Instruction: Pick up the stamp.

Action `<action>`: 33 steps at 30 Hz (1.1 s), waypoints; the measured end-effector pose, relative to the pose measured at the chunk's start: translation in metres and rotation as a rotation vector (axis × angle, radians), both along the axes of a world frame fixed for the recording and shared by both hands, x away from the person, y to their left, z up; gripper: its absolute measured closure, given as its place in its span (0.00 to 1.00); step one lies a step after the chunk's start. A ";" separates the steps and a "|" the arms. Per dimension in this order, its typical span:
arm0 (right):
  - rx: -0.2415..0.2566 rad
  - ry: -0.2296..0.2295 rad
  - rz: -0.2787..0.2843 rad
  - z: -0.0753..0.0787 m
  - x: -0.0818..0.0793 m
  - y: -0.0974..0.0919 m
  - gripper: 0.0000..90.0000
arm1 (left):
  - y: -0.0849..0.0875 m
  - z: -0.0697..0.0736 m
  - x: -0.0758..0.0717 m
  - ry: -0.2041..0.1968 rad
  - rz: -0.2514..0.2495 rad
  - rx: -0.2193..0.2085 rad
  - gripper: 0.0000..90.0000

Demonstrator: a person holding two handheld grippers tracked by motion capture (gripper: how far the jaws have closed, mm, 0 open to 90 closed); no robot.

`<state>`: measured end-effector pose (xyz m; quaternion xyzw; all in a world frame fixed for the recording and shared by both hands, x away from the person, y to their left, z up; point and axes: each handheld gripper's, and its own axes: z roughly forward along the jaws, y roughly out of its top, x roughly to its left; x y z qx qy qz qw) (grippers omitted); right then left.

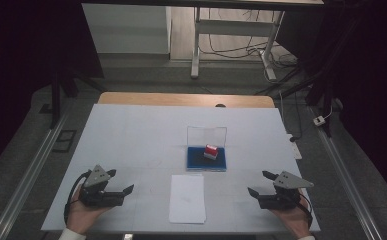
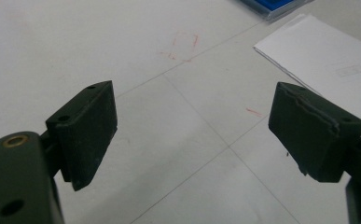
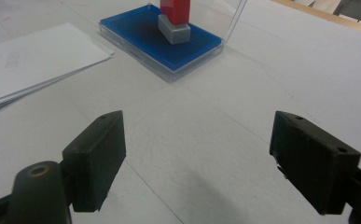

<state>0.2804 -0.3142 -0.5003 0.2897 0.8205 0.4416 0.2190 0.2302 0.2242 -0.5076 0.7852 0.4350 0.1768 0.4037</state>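
A red-and-grey stamp point(image 1: 211, 151) point(image 3: 175, 17) stands upright on a blue ink pad point(image 1: 196, 159) point(image 3: 136, 29) in an open clear case, its lid point(image 1: 207, 135) raised behind. A stack of white paper point(image 1: 187, 198) point(image 2: 329, 70) point(image 3: 26, 58) lies in front of the pad. My left gripper point(image 1: 121, 182) point(image 2: 192, 133) rests open near the table's front left, jaws wide apart over bare surface. My right gripper point(image 1: 260, 183) point(image 3: 197, 158) stands open at the front right, nothing between its jaws, the pad some way ahead of it.
The table is covered by a white sheet point(image 1: 131, 140) with faint red marks point(image 2: 183, 46). Its wooden far edge point(image 1: 186, 99) shows beyond. Table legs and cables point(image 1: 241, 50) stand on the floor behind. Metal rails point(image 1: 31, 170) run along both sides.
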 end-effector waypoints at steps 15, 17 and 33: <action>0.009 0.033 -0.016 -0.001 0.002 -0.005 0.23 | -0.001 -0.002 -0.003 -0.014 0.007 0.015 0.18; 0.010 0.031 -0.017 -0.001 0.002 -0.004 0.23 | -0.001 -0.002 -0.003 -0.016 0.006 0.018 0.18; 0.024 0.039 -0.008 0.011 0.009 0.009 0.25 | -0.002 -0.001 -0.003 -0.024 0.001 0.026 0.19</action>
